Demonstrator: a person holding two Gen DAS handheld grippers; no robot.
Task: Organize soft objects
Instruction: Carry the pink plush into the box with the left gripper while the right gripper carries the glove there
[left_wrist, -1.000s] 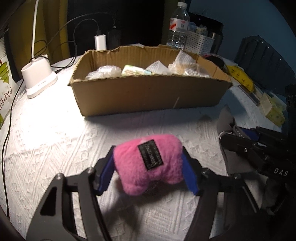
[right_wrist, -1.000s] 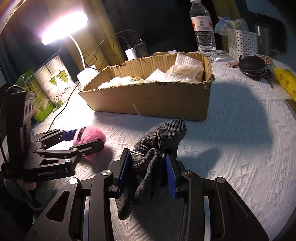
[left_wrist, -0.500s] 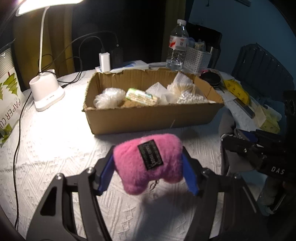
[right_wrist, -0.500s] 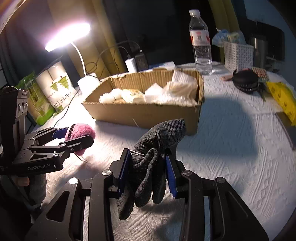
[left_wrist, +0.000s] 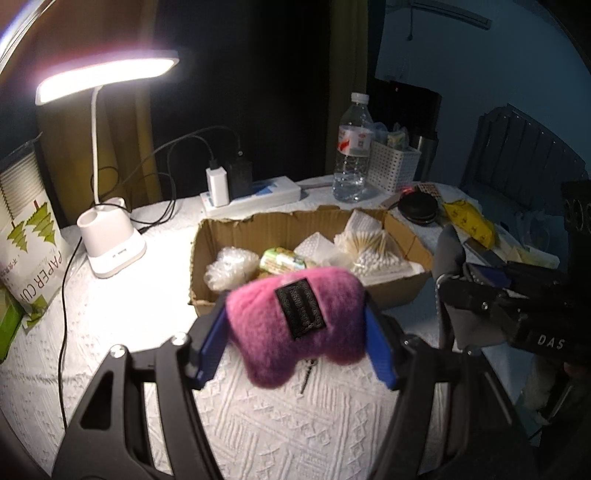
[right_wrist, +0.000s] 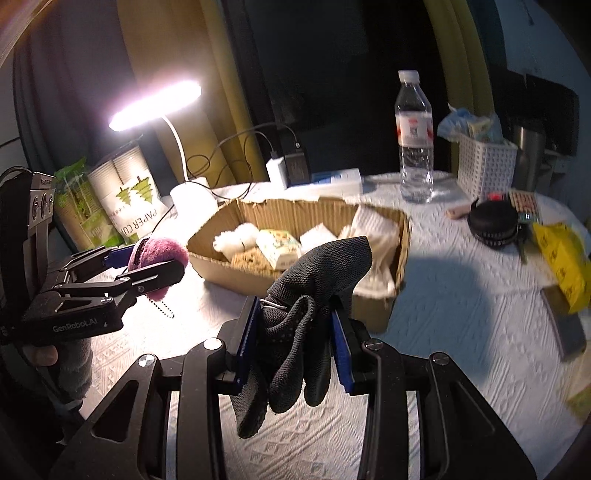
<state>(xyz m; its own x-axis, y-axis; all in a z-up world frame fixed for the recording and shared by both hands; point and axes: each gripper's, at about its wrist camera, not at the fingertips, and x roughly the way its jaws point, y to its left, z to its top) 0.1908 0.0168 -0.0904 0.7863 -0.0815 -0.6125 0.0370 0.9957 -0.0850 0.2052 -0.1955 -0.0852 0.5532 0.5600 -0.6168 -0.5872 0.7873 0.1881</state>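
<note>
My left gripper (left_wrist: 295, 334) is shut on a pink plush toy (left_wrist: 291, 328) with a black label, held in the air just in front of the cardboard box (left_wrist: 399, 291). It also shows in the right wrist view (right_wrist: 157, 258). My right gripper (right_wrist: 295, 343) is shut on a dark grey glove (right_wrist: 306, 314), held above the table near the box's (right_wrist: 229, 273) front right corner. The glove also shows in the left wrist view (left_wrist: 448, 258). The box holds cotton swabs (left_wrist: 373, 251), a clear bag (left_wrist: 231, 266) and a small green pack (left_wrist: 282, 260).
A lit white desk lamp (left_wrist: 110, 243) and a paper-cup pack (left_wrist: 29, 236) stand to the left. Behind the box are a power strip with chargers (left_wrist: 251, 192), a water bottle (left_wrist: 352, 151) and a white basket (left_wrist: 393, 166). A black case (right_wrist: 493, 225) and a yellow packet (right_wrist: 561, 258) lie at the right.
Both grippers have risen well above the table with the pink toy and the glove still gripped. The box now appears lower in both views, and its inside shows.
</note>
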